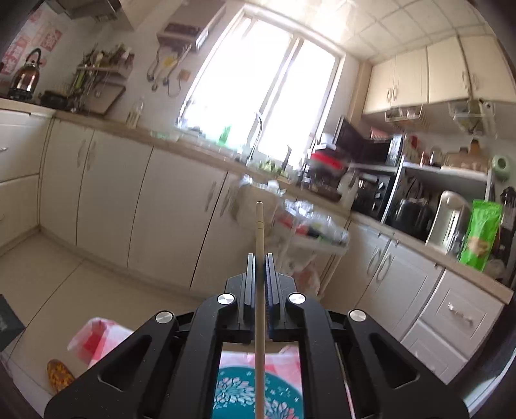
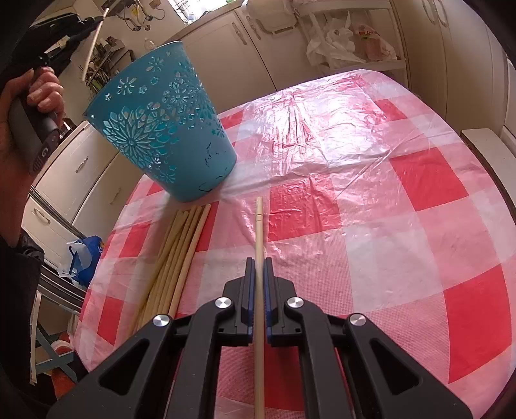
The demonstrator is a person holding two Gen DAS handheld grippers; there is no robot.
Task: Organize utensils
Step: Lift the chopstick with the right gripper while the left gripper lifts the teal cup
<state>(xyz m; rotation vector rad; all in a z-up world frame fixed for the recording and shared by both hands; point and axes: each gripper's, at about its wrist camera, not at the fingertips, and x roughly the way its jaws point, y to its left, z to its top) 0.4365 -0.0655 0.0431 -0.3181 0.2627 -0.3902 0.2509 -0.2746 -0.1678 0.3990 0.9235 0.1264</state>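
My left gripper point(image 1: 259, 259) is shut on a pale wooden chopstick point(image 1: 259, 232) and holds it high in the air, above the teal bucket point(image 1: 258, 393) seen below. In the right wrist view the left gripper point(image 2: 85, 21) and its chopstick point(image 2: 92, 45) hang above the teal cut-out bucket point(image 2: 161, 122), which stands on the table. My right gripper point(image 2: 259, 262) is shut on another chopstick point(image 2: 259, 232), low over the red-and-white checked tablecloth point(image 2: 371, 193). Several loose chopsticks point(image 2: 180, 245) lie on the cloth to its left, in front of the bucket.
Cream kitchen cabinets point(image 1: 145, 199) and a counter with appliances point(image 1: 387, 193) ring the room. A white rack with plastic bags point(image 2: 338, 38) stands beyond the table. The table's edge curves at left, with a blue bag point(image 2: 84, 258) on the floor below.
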